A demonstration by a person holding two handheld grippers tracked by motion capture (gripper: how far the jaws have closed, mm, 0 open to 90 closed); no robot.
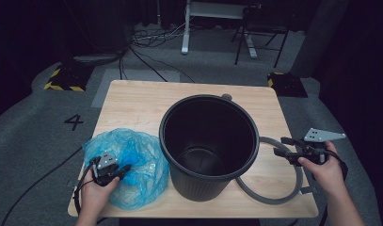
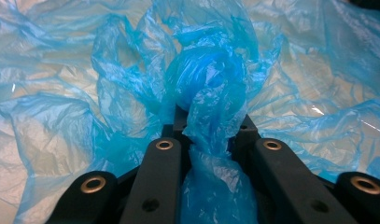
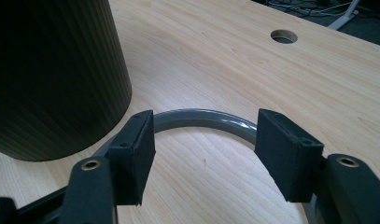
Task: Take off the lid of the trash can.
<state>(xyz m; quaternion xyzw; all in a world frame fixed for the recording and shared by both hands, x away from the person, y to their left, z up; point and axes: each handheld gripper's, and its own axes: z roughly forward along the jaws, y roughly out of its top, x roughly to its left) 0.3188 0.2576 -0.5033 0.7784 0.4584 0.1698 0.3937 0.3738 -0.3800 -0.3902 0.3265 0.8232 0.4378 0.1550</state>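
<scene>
A crumpled blue plastic bag (image 1: 137, 153) lies on the wooden table (image 1: 132, 101) at the front left. My left gripper (image 1: 125, 168) is shut on a bunched fold of the bag (image 2: 211, 74), which is squeezed between the jaws of the left gripper (image 2: 211, 135). A tall black ribbed bin (image 1: 198, 186) stands upright in the middle, with nothing inside. A grey ring (image 1: 274, 200) lies flat on the table against the bin's right side. My right gripper (image 1: 279, 147) hovers open over that ring (image 3: 201, 116), its pads (image 3: 131, 149) apart and clear of it.
The bin's wall (image 3: 52, 79) stands close to the left of the right gripper (image 3: 206, 133). A round cable hole (image 3: 284, 36) is cut in the tabletop near its far edge. Cables, a desk frame and a chair stand on the grey floor beyond the table.
</scene>
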